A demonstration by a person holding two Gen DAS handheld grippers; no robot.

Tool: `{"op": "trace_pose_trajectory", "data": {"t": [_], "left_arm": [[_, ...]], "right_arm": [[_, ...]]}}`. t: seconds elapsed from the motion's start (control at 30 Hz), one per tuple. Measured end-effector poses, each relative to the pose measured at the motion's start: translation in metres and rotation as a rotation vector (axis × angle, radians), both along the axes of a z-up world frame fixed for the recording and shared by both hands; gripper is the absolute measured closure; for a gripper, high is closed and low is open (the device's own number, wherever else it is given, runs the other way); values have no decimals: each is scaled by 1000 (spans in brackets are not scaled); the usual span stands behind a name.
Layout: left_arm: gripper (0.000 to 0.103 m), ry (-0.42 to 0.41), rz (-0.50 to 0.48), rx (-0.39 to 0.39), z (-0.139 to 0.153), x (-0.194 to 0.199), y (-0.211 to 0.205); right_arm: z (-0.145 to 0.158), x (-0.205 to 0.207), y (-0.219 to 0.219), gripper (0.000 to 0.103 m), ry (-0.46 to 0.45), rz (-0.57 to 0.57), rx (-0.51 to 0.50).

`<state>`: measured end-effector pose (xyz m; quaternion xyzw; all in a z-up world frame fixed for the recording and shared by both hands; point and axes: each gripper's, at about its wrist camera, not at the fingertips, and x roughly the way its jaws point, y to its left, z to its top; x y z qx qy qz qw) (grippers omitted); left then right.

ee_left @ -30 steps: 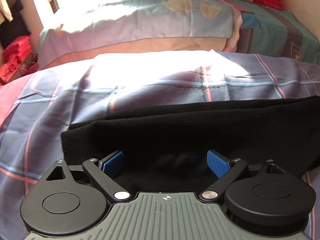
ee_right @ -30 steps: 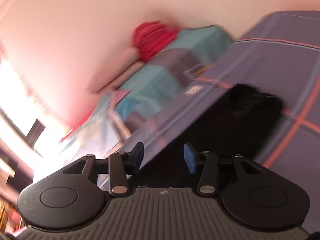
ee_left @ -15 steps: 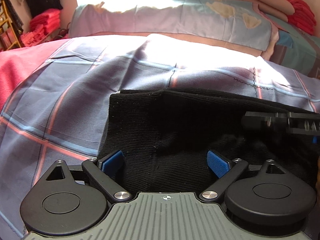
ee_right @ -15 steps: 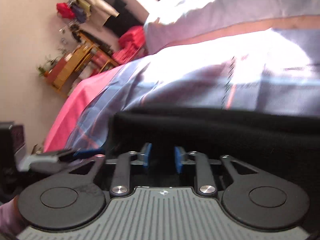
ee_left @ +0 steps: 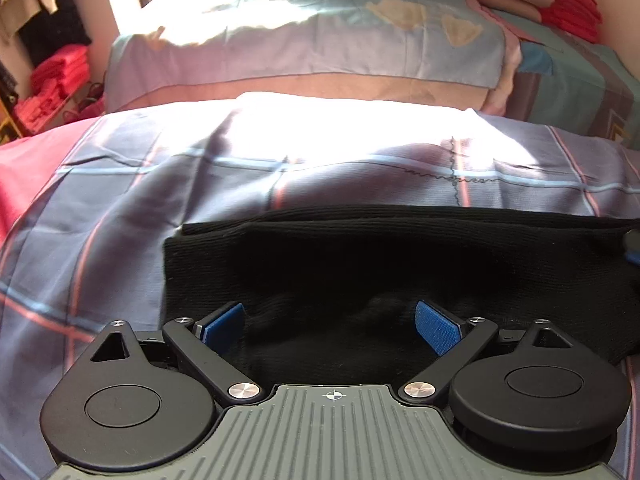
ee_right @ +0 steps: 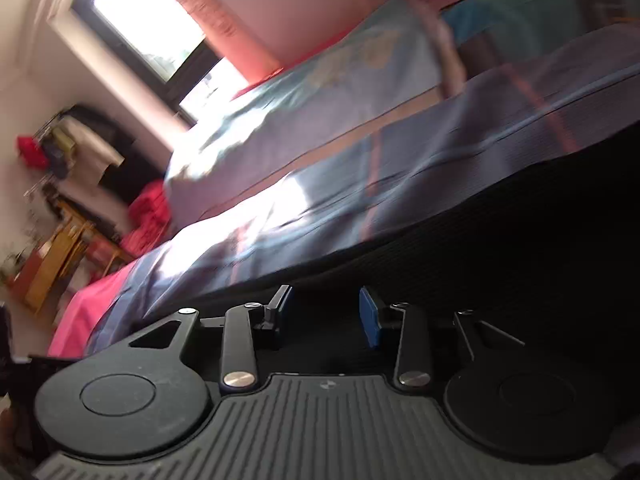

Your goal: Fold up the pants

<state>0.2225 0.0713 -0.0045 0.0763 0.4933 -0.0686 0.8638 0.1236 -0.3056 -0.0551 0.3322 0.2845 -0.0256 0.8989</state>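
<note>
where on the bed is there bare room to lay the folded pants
Free: plaid sheet left of the black pants, and the sunlit strip between pants and pillows. Crowded: the near edge, under both grippers.

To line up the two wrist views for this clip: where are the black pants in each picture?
Left wrist: black pants lie across the lower middle, from left of centre to the right edge, just beyond the open left gripper.
Right wrist: they fill the lower right, running down to the open right gripper.
Shared landmark: the plaid bedsheet behind the pants.
</note>
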Motion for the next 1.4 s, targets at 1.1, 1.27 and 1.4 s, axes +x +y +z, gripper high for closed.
{"op": "trace_pose_trajectory", "data": {"t": [1.1,1.27,1.4], "left_arm": [[0,74,59,163,-21,19,-29],[0,76,67,151,-22,19,-27],[0,77,65,172,-21,19,-31]], "right_arm": [[-22,-79,-214,17,50,-399,371],[-24,-69,-219,11,-67,-379,271],[-24,-68,-208,18,-83,-408,172]]}}
